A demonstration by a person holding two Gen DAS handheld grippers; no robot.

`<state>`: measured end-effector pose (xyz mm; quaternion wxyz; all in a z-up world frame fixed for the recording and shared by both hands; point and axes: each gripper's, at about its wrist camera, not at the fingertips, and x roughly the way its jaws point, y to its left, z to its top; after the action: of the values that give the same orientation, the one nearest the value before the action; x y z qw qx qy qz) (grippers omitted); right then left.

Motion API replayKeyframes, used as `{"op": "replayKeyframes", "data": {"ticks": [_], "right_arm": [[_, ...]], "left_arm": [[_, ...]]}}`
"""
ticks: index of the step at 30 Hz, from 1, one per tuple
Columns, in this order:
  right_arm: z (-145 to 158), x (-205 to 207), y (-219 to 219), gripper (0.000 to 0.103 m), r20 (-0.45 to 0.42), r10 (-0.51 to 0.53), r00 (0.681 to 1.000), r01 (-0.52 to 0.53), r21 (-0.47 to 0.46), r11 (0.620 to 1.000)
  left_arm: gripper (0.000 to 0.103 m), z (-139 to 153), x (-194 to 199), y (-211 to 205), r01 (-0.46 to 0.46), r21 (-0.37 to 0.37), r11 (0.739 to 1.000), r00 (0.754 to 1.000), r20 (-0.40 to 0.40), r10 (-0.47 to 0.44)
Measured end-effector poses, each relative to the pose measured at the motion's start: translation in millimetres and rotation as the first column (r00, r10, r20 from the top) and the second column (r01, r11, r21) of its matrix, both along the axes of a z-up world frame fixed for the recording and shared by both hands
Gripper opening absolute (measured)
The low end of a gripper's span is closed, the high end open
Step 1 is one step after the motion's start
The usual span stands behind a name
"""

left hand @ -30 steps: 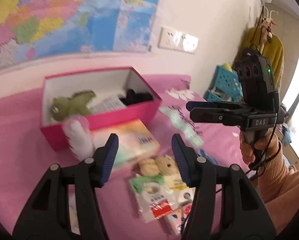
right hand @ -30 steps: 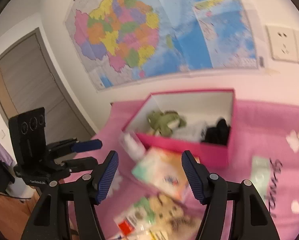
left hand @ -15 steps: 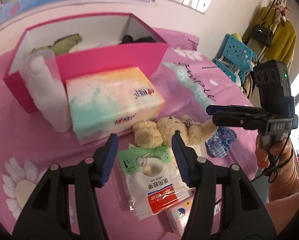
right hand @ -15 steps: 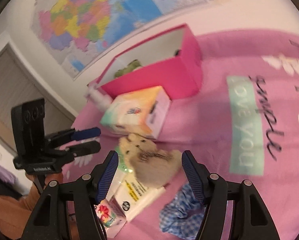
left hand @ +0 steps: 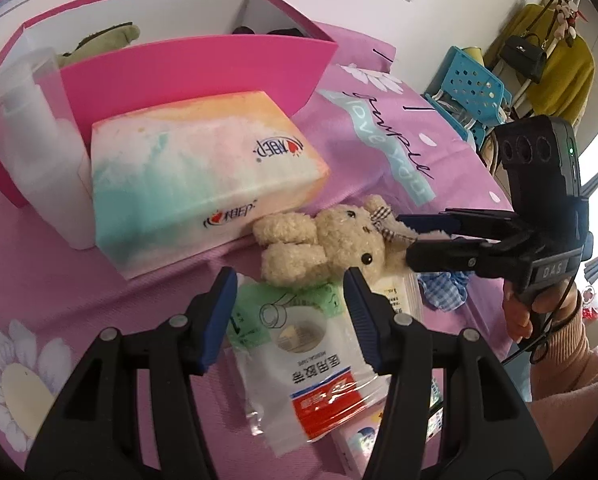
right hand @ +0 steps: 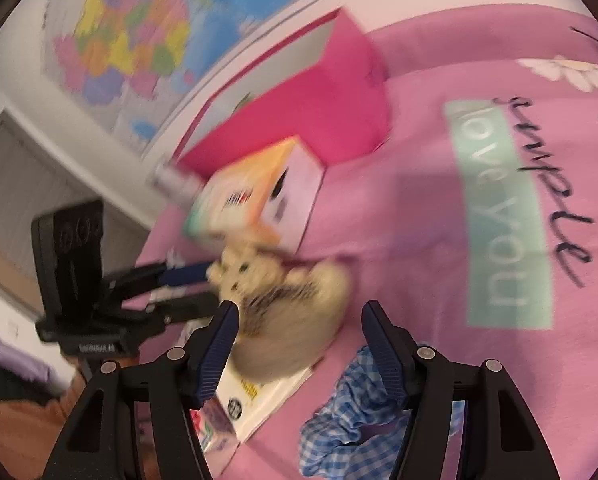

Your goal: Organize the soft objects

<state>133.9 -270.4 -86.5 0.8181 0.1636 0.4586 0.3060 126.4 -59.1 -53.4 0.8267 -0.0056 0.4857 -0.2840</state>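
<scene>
pink box (left hand: 187, 64), green plush (left hand: 107, 38) inside

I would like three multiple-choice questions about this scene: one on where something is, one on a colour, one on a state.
1. Where does the plush bear lie?
A. inside the pink box
B. in front of the tissue pack, outside the box
C. on the blue chair

2. What colour is the checked scrunchie?
A. blue and white
B. red and black
C. plain green

3. How do the fingers of the left gripper stand?
A. shut on the bear
B. shut on the tissue pack
C. open, holding nothing

Key: 1 B, the bear rests against the tissue pack, with the pink box behind; 2 A, its blue-white check shows in the right wrist view; 3 C, a gap shows between the fingers.
</scene>
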Motion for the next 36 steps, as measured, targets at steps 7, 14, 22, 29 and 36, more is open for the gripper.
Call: {"op": "replayKeyframes", "data": {"ticks": [7,14,22,29,36], "right_arm": [[-5.1,8.1,-7.9,0.066,-0.012,-0.033,0.999,0.033,0.032,0.999],[-11.7,20.5,0.4,0.066,-0.018,0.001,1.000,0.000,0.064,0.998],[-13.2,21.6,0.0,0.038,0.011,0.008,1.000,-0.009,0.066,0.998],[-0.4,12.3,-1.2,0.010,0.080,0.002,0.997,-0.003,0.024,1.000],[14.7,6.7,-0.8,0.018,0.117,-0.002,0.993,0.000,0.018,1.000]], "left_arm": [[0.057,-0.2,5.3,0.7,0.008,-0.022,1.000,1.000,-0.018,-0.009],[0.057,0.8,5.2,-1.7,0.036,-0.039,0.999,0.999,-0.025,-0.037],[0.056,1.9,3.2,-7.6,0.059,-0.077,0.995,0.998,-0.033,-0.061],[0.044,11.4,-3.5,-13.0,0.074,-0.090,0.993,0.997,-0.010,-0.076],[0.044,15.5,-6.6,-17.2,0.072,-0.051,0.996,0.997,0.018,-0.071]]}}
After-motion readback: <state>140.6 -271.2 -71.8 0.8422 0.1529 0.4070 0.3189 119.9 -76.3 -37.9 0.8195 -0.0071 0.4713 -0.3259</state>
